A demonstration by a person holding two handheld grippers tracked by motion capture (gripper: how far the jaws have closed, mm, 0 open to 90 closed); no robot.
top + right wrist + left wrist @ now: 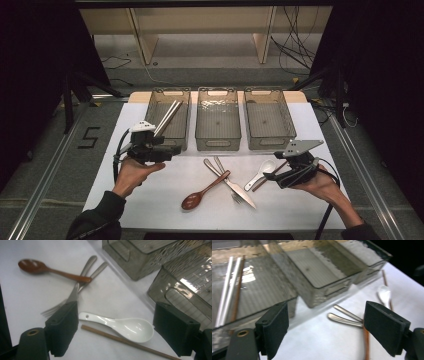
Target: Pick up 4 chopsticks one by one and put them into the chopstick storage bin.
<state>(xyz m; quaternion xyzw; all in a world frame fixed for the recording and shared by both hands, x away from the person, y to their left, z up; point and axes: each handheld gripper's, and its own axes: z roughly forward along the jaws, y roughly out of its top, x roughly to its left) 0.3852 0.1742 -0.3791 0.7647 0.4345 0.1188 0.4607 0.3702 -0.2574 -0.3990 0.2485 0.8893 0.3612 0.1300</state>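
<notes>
- The left claw (172, 150) hovers just in front of the left bin (167, 142), its jaws standing wide apart with nothing between them.
- Inside that left bin lie two metal chopsticks (169, 118) and, seen in the left gripper view, a brown chopstick (237, 293) right beside them.
- The right claw (270, 176) is also spread open and holds nothing; it sits low over the white tabletop (150, 195), right at the white spoon (261, 172).
- In the right gripper view the white spoon (125, 326) lies between the jaws without touching them, and a loose brown chopstick (130, 343) runs along just beside it.
- Near the middle of the tabletop a wooden spoon (202, 191) rests across a metal fork (226, 180) and a metal knife (235, 187).
- The middle bin (217, 142) and the right bin (270, 142) stand beside the left one.
</notes>
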